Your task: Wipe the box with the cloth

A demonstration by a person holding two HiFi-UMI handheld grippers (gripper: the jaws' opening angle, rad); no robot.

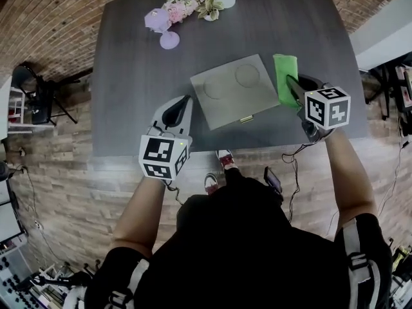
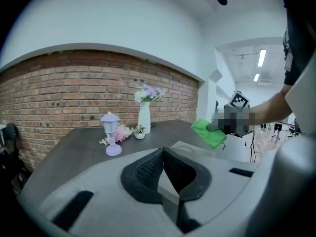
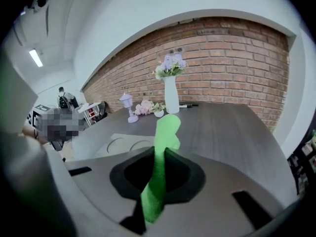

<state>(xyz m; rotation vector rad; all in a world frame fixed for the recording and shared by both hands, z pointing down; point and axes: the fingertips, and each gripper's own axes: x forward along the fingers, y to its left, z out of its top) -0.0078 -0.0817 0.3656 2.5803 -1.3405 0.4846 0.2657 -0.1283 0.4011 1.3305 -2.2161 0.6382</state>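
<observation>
Right gripper (image 1: 293, 85) clamped on green cloth (image 1: 284, 69), 3 o'clock of grey box (image 1: 235, 90) — left gripper (image 1: 185, 103) jaws together, empty, at its 9 o'clock

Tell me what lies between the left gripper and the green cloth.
The flat grey box fills that stretch in the head view, between the left gripper and the cloth.
</observation>
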